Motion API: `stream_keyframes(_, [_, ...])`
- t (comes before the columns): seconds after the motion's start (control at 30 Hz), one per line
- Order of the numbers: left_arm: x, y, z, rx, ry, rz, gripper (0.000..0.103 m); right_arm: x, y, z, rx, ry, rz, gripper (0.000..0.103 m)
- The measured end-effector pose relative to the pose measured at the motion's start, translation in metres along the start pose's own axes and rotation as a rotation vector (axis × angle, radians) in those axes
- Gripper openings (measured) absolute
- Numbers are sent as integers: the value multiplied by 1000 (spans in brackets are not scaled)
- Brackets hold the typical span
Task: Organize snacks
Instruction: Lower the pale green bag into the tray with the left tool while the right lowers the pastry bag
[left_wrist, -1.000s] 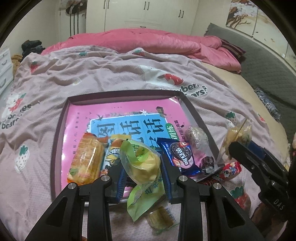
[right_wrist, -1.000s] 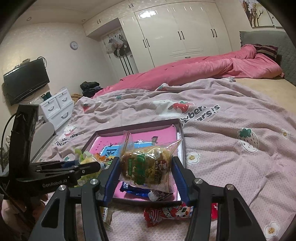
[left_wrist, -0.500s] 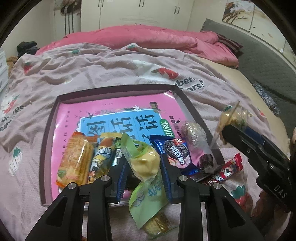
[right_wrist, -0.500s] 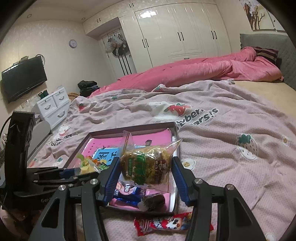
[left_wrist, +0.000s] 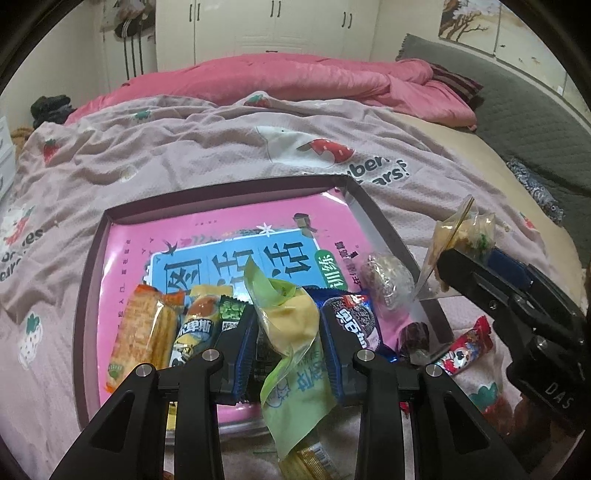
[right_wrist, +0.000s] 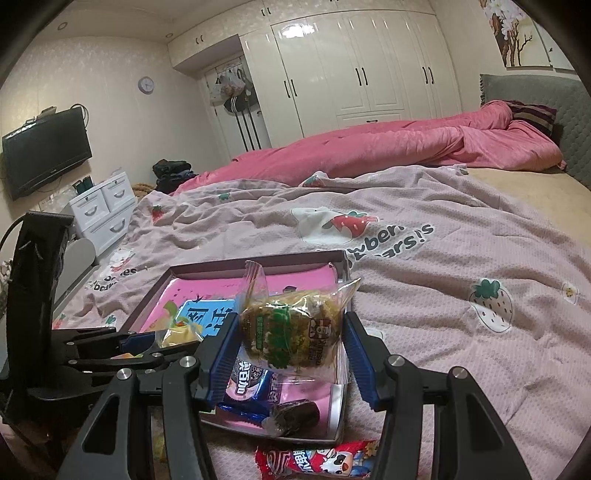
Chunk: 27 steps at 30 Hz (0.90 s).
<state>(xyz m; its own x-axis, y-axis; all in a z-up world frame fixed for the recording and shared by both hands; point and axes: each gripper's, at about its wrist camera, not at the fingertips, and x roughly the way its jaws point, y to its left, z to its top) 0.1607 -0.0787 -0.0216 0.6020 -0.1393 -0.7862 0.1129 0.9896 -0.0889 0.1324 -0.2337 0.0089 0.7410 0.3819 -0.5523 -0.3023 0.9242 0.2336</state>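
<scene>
Left gripper (left_wrist: 287, 341): 2 blue pads closed on a green-and-yellow packet (left_wrist: 291, 328), held above the near edge of the tray; the packet's green tail hangs down past the jaws.
Right gripper (right_wrist: 291, 354): jaws part open, clamped on a clear packet of a greenish-brown cake (right_wrist: 291, 334), held over the tray's near right corner.
Between the grippers: the right one sits to the right of the left one, apart from it; in the left wrist view it shows as a black arm (left_wrist: 517, 314) beside the tray.
Tray (left_wrist: 92, 266): dark-rimmed, on the bed, with a pink book cover (left_wrist: 229, 229) as its floor.
In the tray: an orange packet (left_wrist: 142, 332), a yellow-and-blue packet (left_wrist: 194, 328), a blue cookie packet (left_wrist: 356, 321), a clear-wrapped round sweet (left_wrist: 386, 282) and a dark wrapped sweet (right_wrist: 293, 415).
Outside the tray: a red packet (right_wrist: 321, 459) on the blanket, just beside the near right corner.
Blanket (right_wrist: 443, 295): pinkish, strawberry print.
</scene>
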Motion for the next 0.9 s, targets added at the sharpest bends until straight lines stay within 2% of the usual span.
stream_keyframes(0.5, [8,-2,-4,5,17,-3,35,11,4,-1,-23,25,4,55])
stream_keyframes(0.9, [7,-4,-7,15,12,-10,35,25,6,-11,-31,94,10,56])
